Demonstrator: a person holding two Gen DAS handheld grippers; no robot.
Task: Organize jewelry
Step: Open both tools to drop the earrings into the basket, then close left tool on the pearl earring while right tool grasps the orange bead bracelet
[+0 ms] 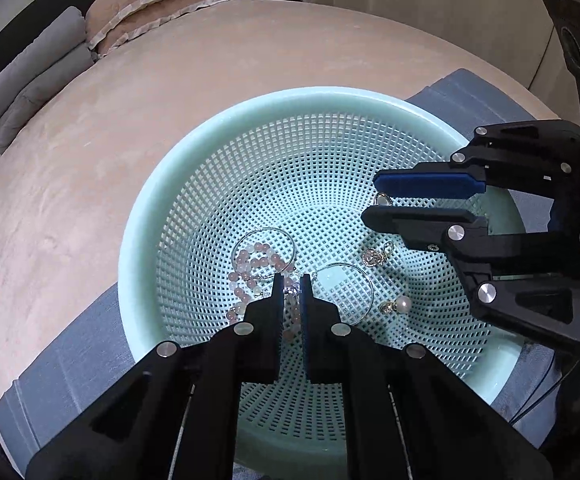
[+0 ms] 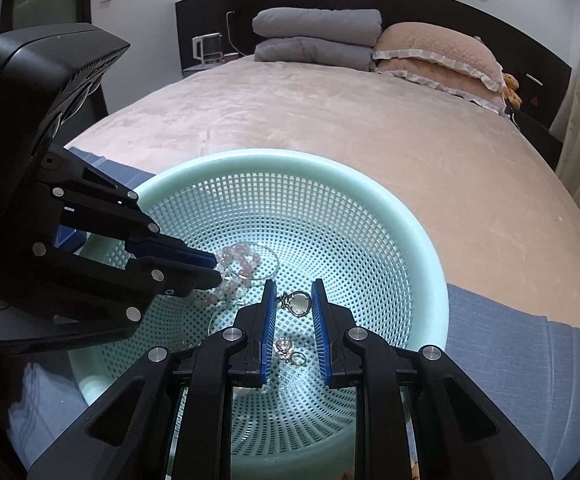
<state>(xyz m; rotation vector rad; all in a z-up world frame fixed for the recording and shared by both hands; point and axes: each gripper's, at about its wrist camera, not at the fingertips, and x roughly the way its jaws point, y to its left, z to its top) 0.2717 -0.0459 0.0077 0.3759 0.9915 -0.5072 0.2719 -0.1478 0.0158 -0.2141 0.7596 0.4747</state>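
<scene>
Inside a mint basket [image 1: 210, 152], the left gripper [image 1: 292, 280] pinches a pink bead bracelet [image 1: 250, 260]; the right gripper [image 2: 293, 285], jaws narrowly apart, frames a ring [image 2: 299, 303].

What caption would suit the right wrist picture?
Two handheld grippers reach into a mint basket on a bed, sorting jewelry.

Bracelet [image 1: 255, 264], hoops, apparently earrings [image 1: 395, 305] lie in basket [image 1: 290, 98] on bed [image 1: 170, 92].
</scene>
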